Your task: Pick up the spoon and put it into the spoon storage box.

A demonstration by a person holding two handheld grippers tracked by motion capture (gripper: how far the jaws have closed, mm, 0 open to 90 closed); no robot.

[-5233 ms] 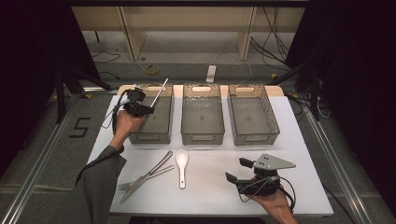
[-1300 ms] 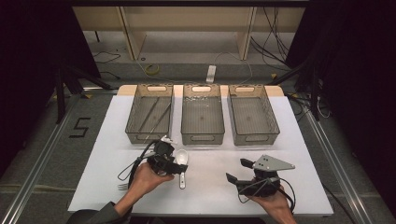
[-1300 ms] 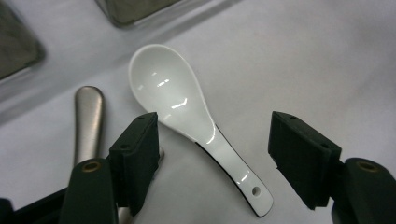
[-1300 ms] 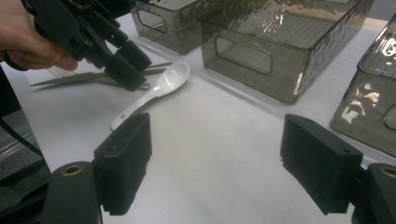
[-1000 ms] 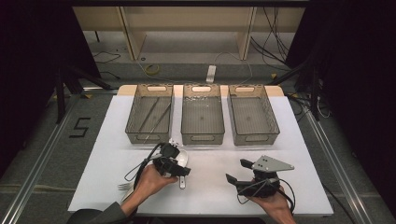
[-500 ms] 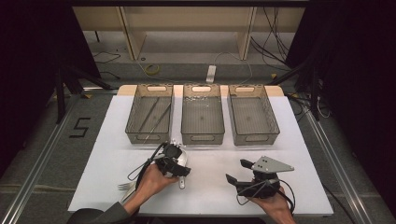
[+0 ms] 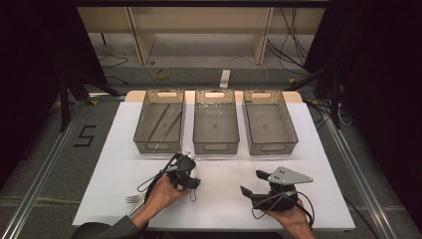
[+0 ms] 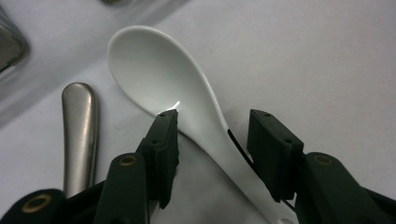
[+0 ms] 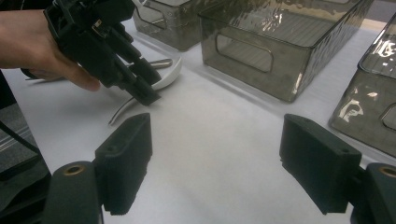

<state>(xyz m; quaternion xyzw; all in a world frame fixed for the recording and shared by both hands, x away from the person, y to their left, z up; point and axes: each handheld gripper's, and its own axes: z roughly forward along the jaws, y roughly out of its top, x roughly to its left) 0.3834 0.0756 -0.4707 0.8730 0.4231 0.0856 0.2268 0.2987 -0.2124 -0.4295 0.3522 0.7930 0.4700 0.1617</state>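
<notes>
Straddling the handle of the white spoon [image 8: 187, 112], the left gripper [image 8: 217, 140] jaws have just been closing, not yet clamped. The spoon is laid flat on the counter [image 7: 224, 199] beside a metal handle [image 8: 79, 130]. The right gripper [image 9: 217, 158] jaws are held apart.

You can read one mark: a black number "5" [image 7: 85, 135] on the floor left of the counter [image 7: 318, 149].
</notes>
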